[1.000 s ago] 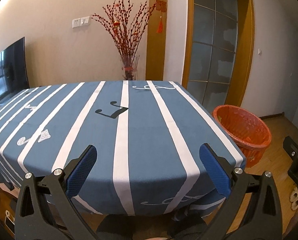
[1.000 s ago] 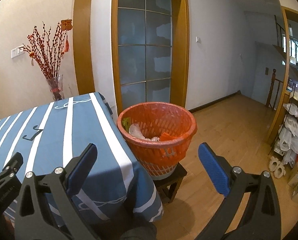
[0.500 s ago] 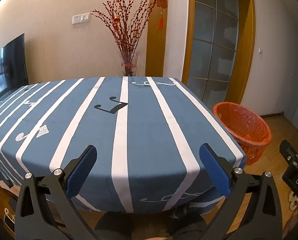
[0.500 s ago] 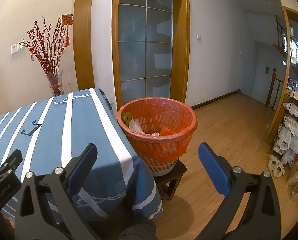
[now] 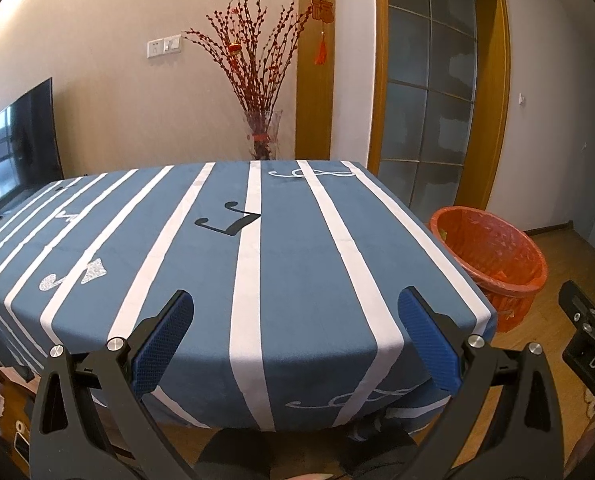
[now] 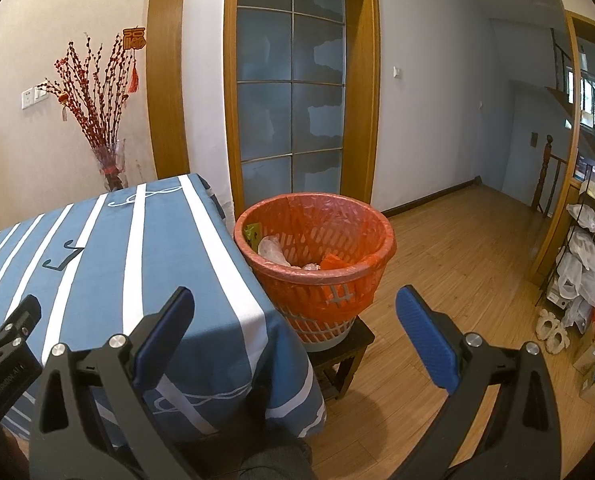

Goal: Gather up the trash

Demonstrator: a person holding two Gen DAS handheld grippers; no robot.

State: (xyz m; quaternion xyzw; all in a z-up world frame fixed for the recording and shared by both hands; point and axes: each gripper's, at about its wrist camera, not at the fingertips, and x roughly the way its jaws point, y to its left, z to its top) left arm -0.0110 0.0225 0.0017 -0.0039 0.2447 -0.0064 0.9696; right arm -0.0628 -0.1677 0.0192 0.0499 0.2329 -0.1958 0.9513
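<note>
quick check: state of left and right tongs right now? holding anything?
Left tongs: open, holding nothing, above the near edge of the table.
Right tongs: open, holding nothing, pointed toward the orange trash basket.

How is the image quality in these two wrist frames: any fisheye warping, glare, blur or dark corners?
Left wrist view: sharp; strong barrel distortion bows the striped table edge, black vignette at the corners, window reflection on the TV. Right wrist view: also sharp; door frame curves, bright overexposed window at far right, soft even daylight on the orange basket, faint shadows under the stool.
</note>
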